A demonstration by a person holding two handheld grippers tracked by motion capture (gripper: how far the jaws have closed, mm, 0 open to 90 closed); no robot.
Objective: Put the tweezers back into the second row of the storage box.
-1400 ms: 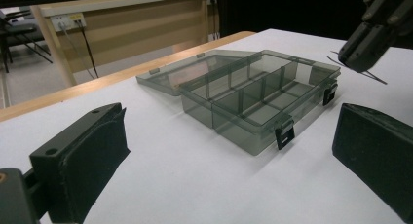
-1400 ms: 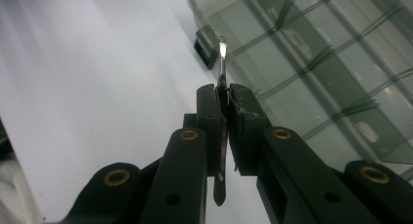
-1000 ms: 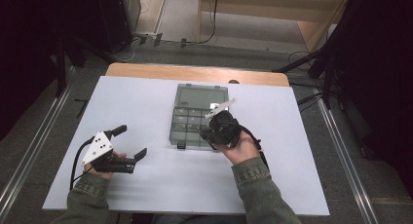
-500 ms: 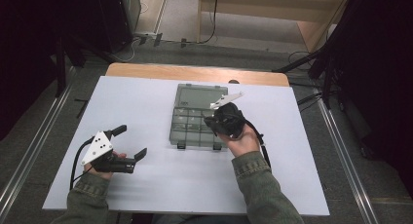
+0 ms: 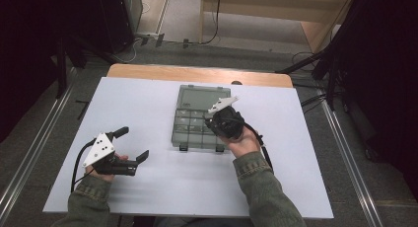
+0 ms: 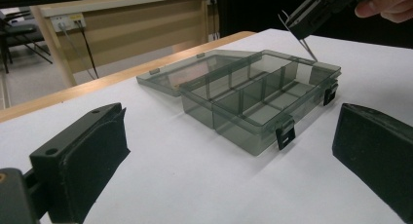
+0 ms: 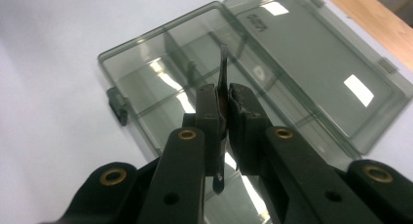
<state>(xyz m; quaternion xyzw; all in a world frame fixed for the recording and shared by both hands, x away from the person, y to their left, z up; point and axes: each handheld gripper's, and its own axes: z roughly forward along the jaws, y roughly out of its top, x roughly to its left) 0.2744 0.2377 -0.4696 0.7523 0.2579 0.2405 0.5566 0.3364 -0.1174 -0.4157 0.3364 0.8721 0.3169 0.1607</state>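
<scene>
Since a second ago, the right claw has drifted farther over the open grey compartment box mid-table. It pinches a thin dark strip, perhaps a divider, pointing into the compartments. Near the table's left front, the left claw rests with jaws spread wide, holding nothing.

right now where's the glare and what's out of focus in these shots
Right gripper view: bright ceiling-light reflections on the open lid of the organiser box; the near jaws look soft. Left gripper view: its own jaws blur at the edges, the box is sharp. High view: evenly lit table, dark surroundings.
</scene>
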